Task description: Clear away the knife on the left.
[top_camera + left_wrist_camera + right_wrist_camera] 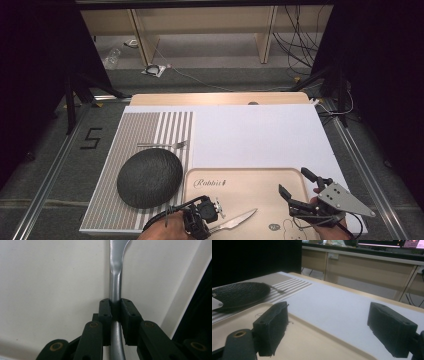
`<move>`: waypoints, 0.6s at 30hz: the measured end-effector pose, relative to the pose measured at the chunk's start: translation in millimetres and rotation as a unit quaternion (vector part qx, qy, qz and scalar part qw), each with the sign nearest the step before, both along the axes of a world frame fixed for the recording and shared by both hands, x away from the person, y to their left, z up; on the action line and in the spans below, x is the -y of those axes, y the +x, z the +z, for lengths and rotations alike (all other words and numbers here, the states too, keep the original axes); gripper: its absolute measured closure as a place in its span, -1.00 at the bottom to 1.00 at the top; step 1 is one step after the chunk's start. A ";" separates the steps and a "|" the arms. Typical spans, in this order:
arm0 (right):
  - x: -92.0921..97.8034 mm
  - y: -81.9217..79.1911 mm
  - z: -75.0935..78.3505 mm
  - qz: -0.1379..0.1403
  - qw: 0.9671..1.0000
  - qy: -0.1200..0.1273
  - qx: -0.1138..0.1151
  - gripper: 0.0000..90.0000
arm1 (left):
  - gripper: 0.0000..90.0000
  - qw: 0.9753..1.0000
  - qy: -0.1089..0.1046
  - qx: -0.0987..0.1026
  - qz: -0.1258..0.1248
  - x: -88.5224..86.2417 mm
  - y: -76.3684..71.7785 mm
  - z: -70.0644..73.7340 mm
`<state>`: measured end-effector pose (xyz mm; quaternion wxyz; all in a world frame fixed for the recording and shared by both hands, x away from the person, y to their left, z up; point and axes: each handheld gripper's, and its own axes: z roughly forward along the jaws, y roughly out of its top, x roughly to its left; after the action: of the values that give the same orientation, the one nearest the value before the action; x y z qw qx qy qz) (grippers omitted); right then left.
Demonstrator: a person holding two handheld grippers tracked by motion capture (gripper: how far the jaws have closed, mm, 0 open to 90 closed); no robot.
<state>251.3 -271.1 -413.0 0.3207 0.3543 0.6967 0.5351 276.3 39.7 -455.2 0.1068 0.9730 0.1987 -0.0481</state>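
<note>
The left gripper [115,311] clamps the silver metal knife [235,220] by its handle to lift it off the beige plastic tray [250,187], while the right gripper [298,186] waits wide apart at the near right.

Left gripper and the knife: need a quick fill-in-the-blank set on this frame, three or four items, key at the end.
1. The left gripper is shut on the handle of the ____.
2. The knife lies over the beige ____.
3. The fork lies on the striped mat, just beyond the black ____.
4. The right gripper hangs over the tray with its jaws ____.

Missing words: knife; tray; plate; open
</note>
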 end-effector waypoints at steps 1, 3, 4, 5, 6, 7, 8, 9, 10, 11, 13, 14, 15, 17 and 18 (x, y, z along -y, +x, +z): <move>0.0 0.0 0.0 0.000 1.000 0.000 0.000 -0.61 | 0.75 1.000 -0.001 0.000 0.002 -0.1 0.1 -0.1; 0.2 -0.1 0.2 0.000 1.000 0.000 0.001 -0.61 | 0.72 1.000 -0.010 0.005 0.011 -0.6 0.5 0.3; 0.2 -0.1 0.2 0.000 1.000 0.000 0.001 -0.61 | 0.68 1.000 -0.016 0.003 0.014 -1.0 1.0 1.2; 0.2 -0.5 0.3 0.000 1.000 0.001 0.000 -0.61 | 0.42 1.000 -0.015 0.004 0.014 -1.1 0.6 2.6; 0.2 -0.5 0.3 0.000 1.000 0.001 0.000 -0.61 | 0.42 1.000 -0.016 0.010 0.013 -1.1 0.0 4.8; 0.2 -0.6 0.3 0.001 1.000 0.001 0.000 -0.61 | 0.32 0.999 -0.023 0.016 0.015 -1.3 -0.3 7.4; 0.3 -0.3 0.1 0.000 1.000 0.000 0.000 -0.61 | 0.13 0.999 -0.037 0.017 0.021 -1.3 -0.5 9.7; 0.2 -0.1 0.0 0.000 1.000 0.001 0.000 -0.61 | -0.01 0.998 -0.048 0.017 0.022 -1.2 -0.3 11.6; 0.2 -0.1 0.0 0.000 1.000 0.001 0.000 -0.61 | -0.01 0.998 -0.052 0.020 0.025 -0.8 -0.4 12.9; 0.0 -0.2 0.0 0.001 1.000 0.000 0.000 -0.61 | -0.10 0.998 -0.054 0.026 0.027 -0.1 -0.8 13.9; -0.3 -0.5 0.1 0.001 1.000 -0.001 0.001 -0.61 | -0.18 0.997 -0.061 0.036 0.025 0.9 -1.4 14.6; -0.4 -0.5 0.1 0.001 1.000 -0.001 0.001 -0.61 | -0.18 0.996 -0.069 0.038 0.029 1.6 -2.0 14.3; -0.3 -0.4 0.0 0.001 1.000 -0.001 0.001 -0.61 | -0.13 0.996 -0.075 0.040 0.026 1.9 -1.9 14.4; -0.3 -0.5 0.1 0.001 1.000 0.000 0.001 -0.61 | 0.00 0.995 -0.083 0.043 0.021 2.6 -2.0 14.4; -0.1 -0.6 0.2 0.001 1.000 0.000 0.001 -0.61 | 0.10 0.995 -0.086 0.046 0.016 2.9 -2.4 14.1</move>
<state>250.8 -271.0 -412.8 0.3206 0.3532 0.6965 0.5360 273.9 36.8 -441.0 0.2001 0.9580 0.2047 -0.0182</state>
